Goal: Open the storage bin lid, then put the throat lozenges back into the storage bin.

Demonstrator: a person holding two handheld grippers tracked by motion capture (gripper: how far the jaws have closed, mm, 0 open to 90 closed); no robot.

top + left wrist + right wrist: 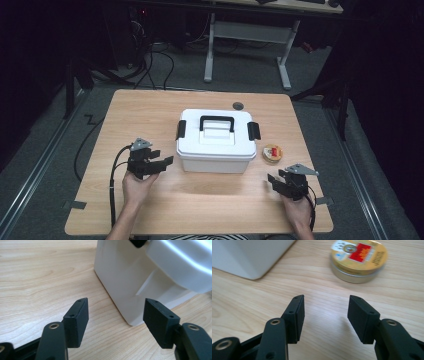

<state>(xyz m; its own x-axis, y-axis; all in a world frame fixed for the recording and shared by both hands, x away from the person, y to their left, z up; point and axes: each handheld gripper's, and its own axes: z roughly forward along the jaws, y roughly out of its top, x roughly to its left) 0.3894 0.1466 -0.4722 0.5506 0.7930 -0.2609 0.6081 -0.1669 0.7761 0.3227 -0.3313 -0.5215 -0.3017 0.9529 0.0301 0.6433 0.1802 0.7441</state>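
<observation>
White box, lid latched, stands mid-table between the left gripper and right gripper, both wide apart and empty. A small round tin lies just beside the box; a careless right-hand reach could knock it away.

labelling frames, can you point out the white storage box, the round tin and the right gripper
white storage box [216,152]: high view, on its front wall.
round tin [358,253]: right gripper view, on its yellow and red lid.
right gripper [325,307]: right gripper view, midway between its open fingertips.
</observation>
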